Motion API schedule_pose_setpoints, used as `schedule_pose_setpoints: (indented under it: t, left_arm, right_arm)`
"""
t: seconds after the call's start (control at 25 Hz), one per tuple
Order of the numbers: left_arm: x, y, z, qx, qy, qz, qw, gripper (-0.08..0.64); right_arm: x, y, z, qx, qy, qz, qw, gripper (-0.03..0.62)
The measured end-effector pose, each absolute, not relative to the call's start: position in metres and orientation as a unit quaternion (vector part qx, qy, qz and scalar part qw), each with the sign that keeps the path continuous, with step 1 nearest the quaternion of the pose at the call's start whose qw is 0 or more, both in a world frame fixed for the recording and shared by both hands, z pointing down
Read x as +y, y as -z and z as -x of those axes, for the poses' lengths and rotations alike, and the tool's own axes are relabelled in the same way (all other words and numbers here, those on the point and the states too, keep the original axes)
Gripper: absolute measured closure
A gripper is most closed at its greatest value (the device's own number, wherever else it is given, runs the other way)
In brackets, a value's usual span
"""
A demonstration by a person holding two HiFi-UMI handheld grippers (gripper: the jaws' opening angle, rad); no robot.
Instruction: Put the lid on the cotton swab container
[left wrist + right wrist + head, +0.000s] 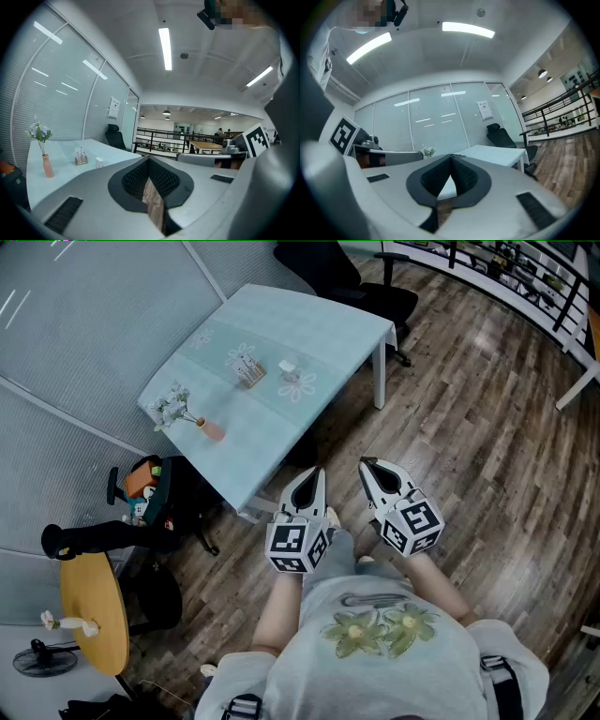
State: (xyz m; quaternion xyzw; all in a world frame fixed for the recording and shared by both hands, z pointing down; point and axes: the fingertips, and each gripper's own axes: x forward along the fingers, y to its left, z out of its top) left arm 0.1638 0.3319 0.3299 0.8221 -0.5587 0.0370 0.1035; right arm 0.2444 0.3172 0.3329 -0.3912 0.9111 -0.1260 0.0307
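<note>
On the pale blue table, well ahead of me, stands the cotton swab container, a small holder with white swabs upright in it. A small white lid-like piece lies just to its right. The left gripper view shows the container and the white piece far off to the left. My left gripper and right gripper are held side by side close to my body, short of the table's near corner. Both are shut and hold nothing, with their jaws closed together in the left gripper view and the right gripper view.
A pink vase of white flowers stands near the table's left edge. A black office chair sits beyond the table. A dark bag and a round wooden table are at the left. A railing runs along the far right over wood flooring.
</note>
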Motion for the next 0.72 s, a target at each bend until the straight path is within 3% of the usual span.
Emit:
schedule_pose_setpoints:
  t: [0.72]
  left_arm:
    - [0.252,-0.347,-0.107,-0.566,-0.023,-0.815,0.122,0.558]
  right_arm:
    - [0.235,-0.349,-0.184,0.916,0.126,0.382,-0.001,0.589]
